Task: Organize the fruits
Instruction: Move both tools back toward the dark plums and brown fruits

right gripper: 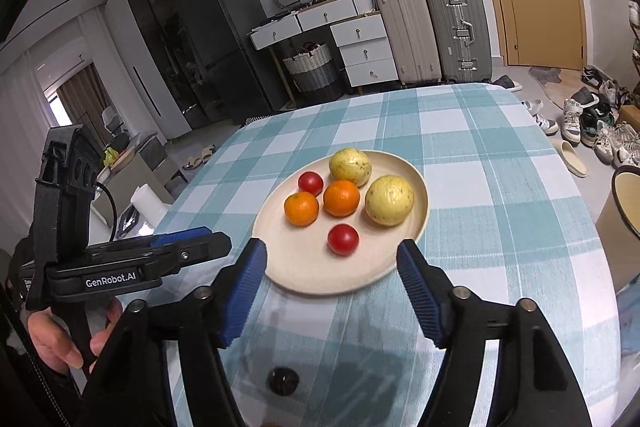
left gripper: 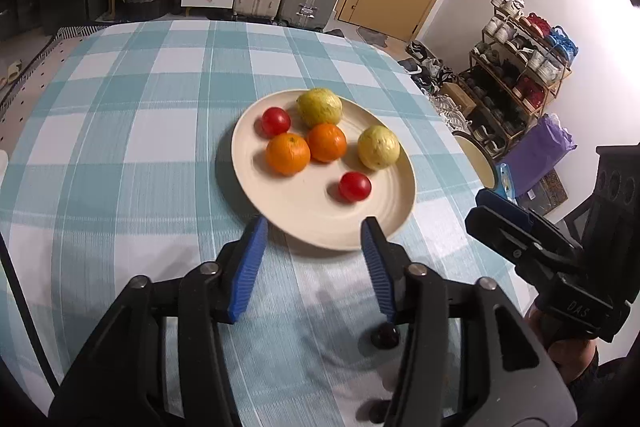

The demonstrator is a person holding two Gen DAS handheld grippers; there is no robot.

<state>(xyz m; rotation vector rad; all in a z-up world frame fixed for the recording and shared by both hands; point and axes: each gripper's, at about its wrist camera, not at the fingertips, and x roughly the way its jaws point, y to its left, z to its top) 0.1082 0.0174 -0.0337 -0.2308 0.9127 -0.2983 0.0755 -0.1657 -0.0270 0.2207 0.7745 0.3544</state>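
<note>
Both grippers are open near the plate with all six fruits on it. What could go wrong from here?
1. The plate is flat with a low rim; a nudge from the left gripper or right gripper could send the round fruit rolling off.
2. The near red tomato sits loose and alone, likeliest to roll.
3. The two oranges touch; gripping one may push the other.

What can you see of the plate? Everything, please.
The plate is round, cream, matte, with faint concentric ridges and a low raised rim. It lies flat on the teal-and-white checked tablecloth, whole and clean as far as it shows. Six fruits rest on it: two oranges, two red tomatoes, two yellow-green ones. Both grippers' fingers hang just short of its near rim; neither visibly touches it.
</note>
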